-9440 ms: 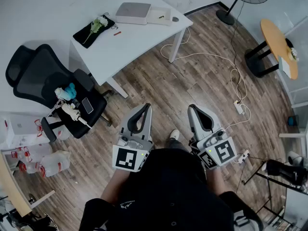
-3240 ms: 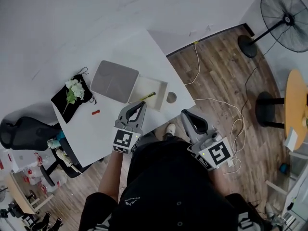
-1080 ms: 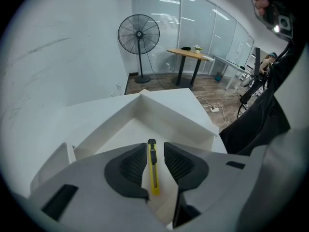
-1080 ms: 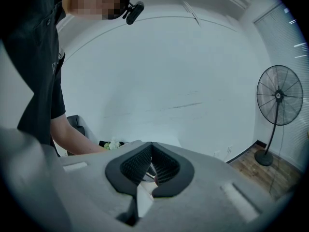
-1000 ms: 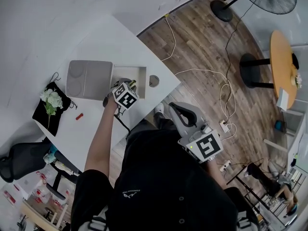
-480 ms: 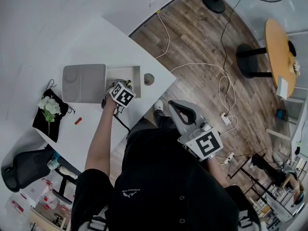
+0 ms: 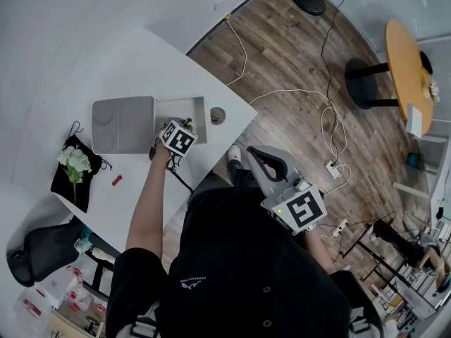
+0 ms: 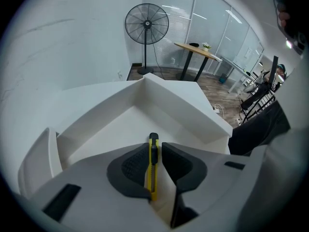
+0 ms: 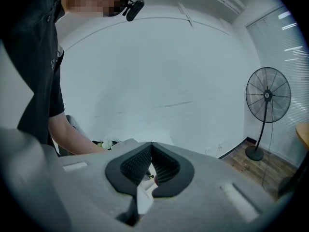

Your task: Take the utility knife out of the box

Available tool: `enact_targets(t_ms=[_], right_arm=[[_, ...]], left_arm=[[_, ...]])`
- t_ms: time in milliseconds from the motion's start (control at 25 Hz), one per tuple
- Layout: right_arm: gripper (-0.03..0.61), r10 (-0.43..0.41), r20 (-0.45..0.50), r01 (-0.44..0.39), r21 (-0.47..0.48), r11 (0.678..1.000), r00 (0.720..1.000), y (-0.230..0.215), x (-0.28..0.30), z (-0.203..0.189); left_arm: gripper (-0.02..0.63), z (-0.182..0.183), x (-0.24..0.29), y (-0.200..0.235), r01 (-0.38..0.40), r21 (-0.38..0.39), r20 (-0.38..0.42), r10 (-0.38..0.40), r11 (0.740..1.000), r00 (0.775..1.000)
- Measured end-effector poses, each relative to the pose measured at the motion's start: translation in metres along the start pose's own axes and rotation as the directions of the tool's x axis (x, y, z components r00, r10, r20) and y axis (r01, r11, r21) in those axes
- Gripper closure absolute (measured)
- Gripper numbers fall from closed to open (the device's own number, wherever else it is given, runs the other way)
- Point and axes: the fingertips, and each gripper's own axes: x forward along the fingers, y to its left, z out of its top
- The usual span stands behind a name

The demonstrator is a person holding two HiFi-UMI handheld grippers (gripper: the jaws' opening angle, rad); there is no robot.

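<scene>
Utility knife (image 8: 153,166): slim, yellow, black-tipped

The right claw (image 9: 151,148), tips touching, faces a white wall (image 9: 159,71), with a standing fan (image 9: 267,111) at right.

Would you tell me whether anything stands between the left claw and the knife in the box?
Nothing visible does. The knife lies on the box floor, right between the jaws of the left claw, which have just been closing; a slim gap shows to its right. The box is open on top.
</scene>
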Motion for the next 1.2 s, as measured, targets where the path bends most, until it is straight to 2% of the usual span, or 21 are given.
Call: enact_targets(t_ms=[80,200,320,520,640,800,920,1040,1200], right_arm=[[0.574,-0.002,0.003,0.002,-0.001,1.000,1.000,0.000,0.000,0.000],[0.574,-0.016,-0.033,0.016,0.002,1.000,0.999,0.000,-0.003,-0.006],[0.574,-0.035,-0.083,0.035,0.004,0.999,0.996,-0.002,-0.007,-0.012],[0.574,-0.012,-0.004,0.012,0.001,1.000,1.000,0.003,-0.004,-0.002],[0.574,0.000,-0.013,0.000,-0.003,1.000,1.000,0.006,-0.005,-0.005],[0.574,0.013,0.005,-0.013,-0.007,1.000,1.000,0.009,-0.008,-0.002],[0.574,0.021,-0.018,-0.021,-0.007,1.000,1.000,0.008,-0.009,-0.003],[0.574,0.013,-0.088,-0.014,-0.010,1.000,0.996,0.003,-0.012,-0.012],[0.574,0.058,0.000,-0.058,-0.026,0.998,0.998,0.009,-0.010,0.000]], left_arm=[[0.555,0.000,0.000,-0.002,0.008,-0.012,0.004,-0.008,1.000,1.000],[0.557,-0.001,0.000,-0.003,-0.001,-0.022,0.012,0.002,1.000,1.000],[0.558,0.000,-0.001,-0.002,-0.026,0.001,0.011,0.026,1.000,1.000],[0.560,0.000,-0.007,0.003,-0.062,-0.006,0.033,0.062,0.998,0.998],[0.560,0.001,-0.013,0.008,-0.095,-0.025,0.061,0.096,0.995,0.993],[0.560,0.003,-0.021,0.011,-0.134,-0.072,0.100,0.141,0.988,0.985],[0.560,0.009,-0.032,0.013,-0.158,-0.112,0.140,0.173,0.981,0.975],[0.560,0.016,-0.043,0.017,-0.177,-0.164,0.181,0.206,0.970,0.962],[0.560,0.023,-0.060,0.019,-0.198,-0.215,0.228,0.246,0.956,0.942]])
